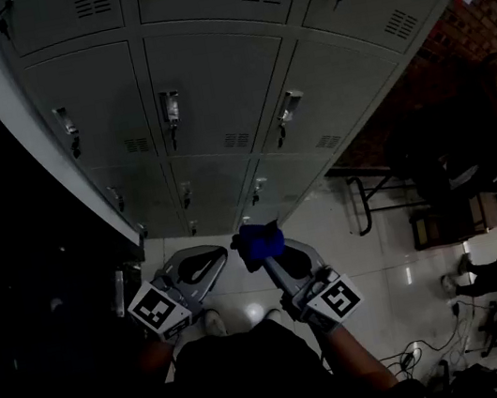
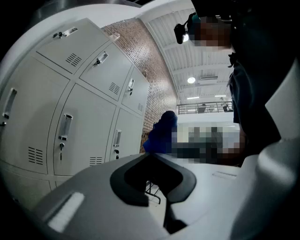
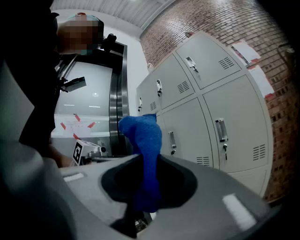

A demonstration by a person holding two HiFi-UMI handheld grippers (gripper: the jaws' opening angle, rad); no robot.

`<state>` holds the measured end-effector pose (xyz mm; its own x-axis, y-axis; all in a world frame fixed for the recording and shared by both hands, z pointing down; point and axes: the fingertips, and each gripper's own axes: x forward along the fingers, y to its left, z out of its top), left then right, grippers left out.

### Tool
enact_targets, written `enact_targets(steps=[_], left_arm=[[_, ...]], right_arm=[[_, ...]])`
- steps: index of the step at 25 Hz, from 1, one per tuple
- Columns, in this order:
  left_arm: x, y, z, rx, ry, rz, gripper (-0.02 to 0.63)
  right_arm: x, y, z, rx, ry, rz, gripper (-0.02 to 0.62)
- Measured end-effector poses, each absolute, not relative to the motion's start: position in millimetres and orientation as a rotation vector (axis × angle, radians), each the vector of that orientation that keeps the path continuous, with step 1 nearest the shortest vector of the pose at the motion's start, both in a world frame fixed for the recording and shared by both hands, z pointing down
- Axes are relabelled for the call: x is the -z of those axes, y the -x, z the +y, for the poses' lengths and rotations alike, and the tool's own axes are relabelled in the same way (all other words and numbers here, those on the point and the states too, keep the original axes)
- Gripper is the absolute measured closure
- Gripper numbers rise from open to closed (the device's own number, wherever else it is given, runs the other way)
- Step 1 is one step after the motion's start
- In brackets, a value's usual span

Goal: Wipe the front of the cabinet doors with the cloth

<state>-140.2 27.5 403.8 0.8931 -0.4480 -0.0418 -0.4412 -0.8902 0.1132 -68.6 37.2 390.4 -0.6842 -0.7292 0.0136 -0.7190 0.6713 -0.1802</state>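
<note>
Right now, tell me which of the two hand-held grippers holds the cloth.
The right hand-held gripper: its jaws clamp the blue cloth. The left hand-held gripper is shut with nothing between its jaws.

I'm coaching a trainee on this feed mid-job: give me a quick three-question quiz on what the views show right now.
1. Fill in: the left gripper's jaws stand ___, with nothing between them.
2. The blue cloth is held by: A) the left gripper, B) the right gripper, C) neither, because it hangs from a door handle.
3. True or false: one of the grey cabinet doors stands open.

Key: 1 together; 2 B; 3 false, every door in view is closed.
</note>
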Motion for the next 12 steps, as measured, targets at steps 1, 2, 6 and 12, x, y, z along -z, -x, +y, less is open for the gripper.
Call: enact_targets(steps=[1,2,6,12], left_arm=[[-404,144,27,0.102,-2.954,-0.696,0.603],[-404,147,27,0.102,-2.951,-0.695,0.603],[-409,155,21,0.1,-2.946,-0.69,0.603],[-407,146,0,0.089,-2.959,-0.711,0.603]], right_arm=[[-391,72,36,0.27,1.224,2.818,0.526],[-392,74,36,0.275,1.227,2.816,0.526],[-393,76,31,0.284,1.253,2.794,0.526],[-386,59,7,0.269,1.267,2.755,0.526]])
